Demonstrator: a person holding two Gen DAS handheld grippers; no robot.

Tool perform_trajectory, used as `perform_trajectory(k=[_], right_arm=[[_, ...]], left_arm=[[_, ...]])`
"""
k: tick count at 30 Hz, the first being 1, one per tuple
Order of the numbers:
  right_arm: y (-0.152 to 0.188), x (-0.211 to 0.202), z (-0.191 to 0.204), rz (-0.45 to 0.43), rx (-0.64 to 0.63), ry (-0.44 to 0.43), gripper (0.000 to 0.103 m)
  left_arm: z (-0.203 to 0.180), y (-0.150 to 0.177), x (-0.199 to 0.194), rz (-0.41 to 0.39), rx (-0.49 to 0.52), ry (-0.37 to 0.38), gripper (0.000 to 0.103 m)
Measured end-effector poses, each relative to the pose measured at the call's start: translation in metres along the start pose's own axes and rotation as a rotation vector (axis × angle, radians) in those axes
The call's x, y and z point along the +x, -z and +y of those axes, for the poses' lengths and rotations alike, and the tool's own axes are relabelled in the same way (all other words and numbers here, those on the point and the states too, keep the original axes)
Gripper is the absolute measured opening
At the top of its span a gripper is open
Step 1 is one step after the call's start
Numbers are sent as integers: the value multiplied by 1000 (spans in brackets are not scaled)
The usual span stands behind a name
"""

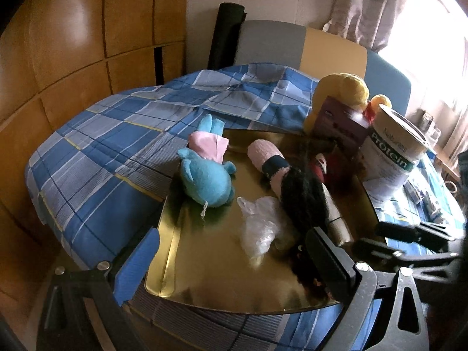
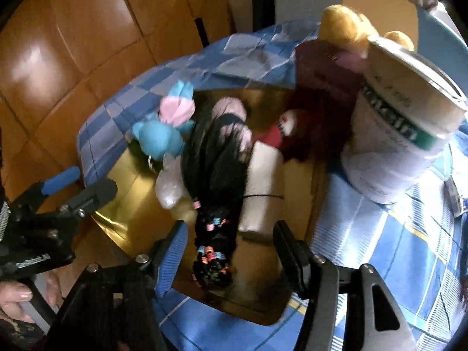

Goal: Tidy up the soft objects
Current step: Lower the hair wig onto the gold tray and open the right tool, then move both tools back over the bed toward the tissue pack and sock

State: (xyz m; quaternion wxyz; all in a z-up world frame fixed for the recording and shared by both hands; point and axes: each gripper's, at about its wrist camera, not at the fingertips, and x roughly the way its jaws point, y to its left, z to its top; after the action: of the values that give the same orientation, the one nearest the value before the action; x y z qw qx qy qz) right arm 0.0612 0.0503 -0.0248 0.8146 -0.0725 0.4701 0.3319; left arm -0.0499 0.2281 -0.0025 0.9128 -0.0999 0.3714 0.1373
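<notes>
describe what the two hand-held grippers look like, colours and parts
Both are black metal frames with silver bolts. Each hand-held gripper, left and right, has one ribbed blue finger pad and one black pad. The right wrist view shows white lettering on the left one's body, and a dark patterned sleeve at the bottom corner.

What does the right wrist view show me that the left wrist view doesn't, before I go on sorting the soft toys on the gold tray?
Only the right wrist view: the beaded end of the black hair bundle lying between the open right tongs, a cream block beside the hair, and the person's hand gripping the left handle.

Only the left wrist view: the bright window and curtain, and clutter at the far right edge.

Both: the gold tray, blue plush toy, clear plastic bag, yellow plush, protein tin and checked cloth.
</notes>
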Motion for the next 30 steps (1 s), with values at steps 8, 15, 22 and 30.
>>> perform_trajectory(k=[8,15,22,30], right_arm=[[7,-23,-33,-64,72,29,61],[12,-47,-65,-131,129,82,61],[19,-80,-116,-189,204,185,61],[39,-118,-197,-250,373,355,61]], left_arm=[[-10,1,-4,-6,30,11,101],[-23,0,-10,-24,70,21,101],[-39,-1,-16,-31,113,47,101],[-61,2,-20,-30,172,77,101]])
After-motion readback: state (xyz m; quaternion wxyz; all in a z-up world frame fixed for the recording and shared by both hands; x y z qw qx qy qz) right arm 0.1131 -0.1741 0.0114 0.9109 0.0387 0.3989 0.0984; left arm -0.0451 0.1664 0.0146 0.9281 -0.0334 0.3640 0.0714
